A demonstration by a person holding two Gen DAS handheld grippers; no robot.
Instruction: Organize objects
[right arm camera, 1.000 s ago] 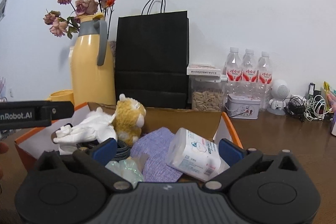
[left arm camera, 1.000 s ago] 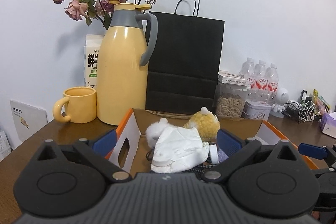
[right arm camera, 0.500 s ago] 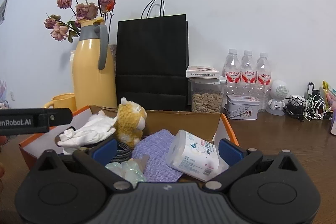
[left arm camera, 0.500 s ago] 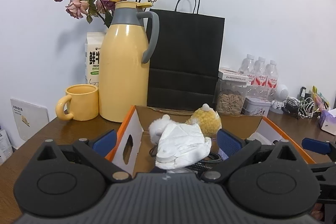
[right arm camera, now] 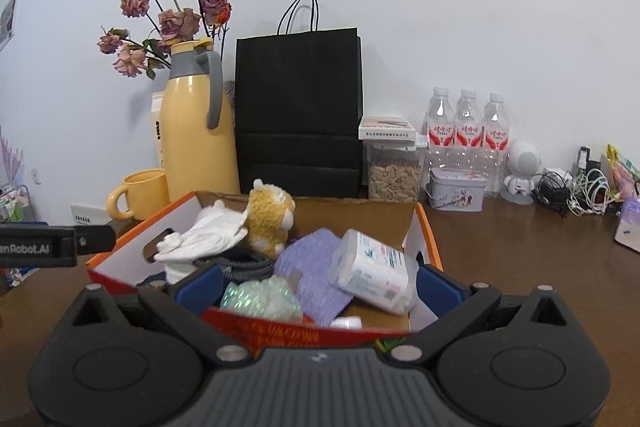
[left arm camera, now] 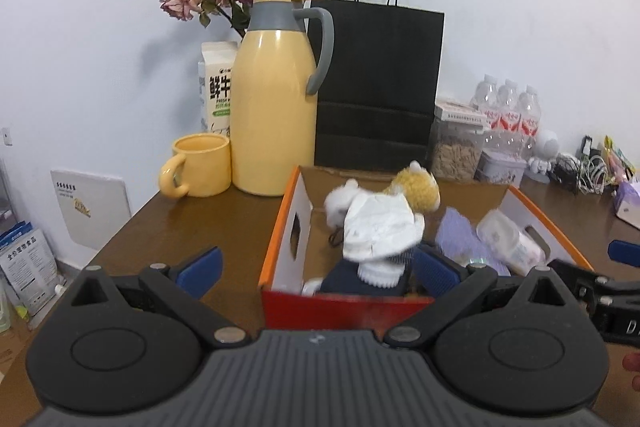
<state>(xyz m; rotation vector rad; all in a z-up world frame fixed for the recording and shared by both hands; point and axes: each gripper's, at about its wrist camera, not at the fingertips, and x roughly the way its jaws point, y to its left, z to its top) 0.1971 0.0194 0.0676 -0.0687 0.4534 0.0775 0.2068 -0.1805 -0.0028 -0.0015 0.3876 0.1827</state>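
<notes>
— Claws? Left claw (left arm camera: 316, 265) and right claw (right arm camera: 316, 285) both gape empty at the orange box's (right arm camera: 428, 239) near wall.

— Contents? White cloth (left arm camera: 378, 227) half-hides the plush toy (right arm camera: 270, 217); items beneath are indistinct.

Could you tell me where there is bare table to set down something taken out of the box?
Bare wood lies left of the box, in front of the yellow mug and yellow jug, and right of the box, before the tin and water bottles. The back row, cable tangle and box are crowded.
</notes>
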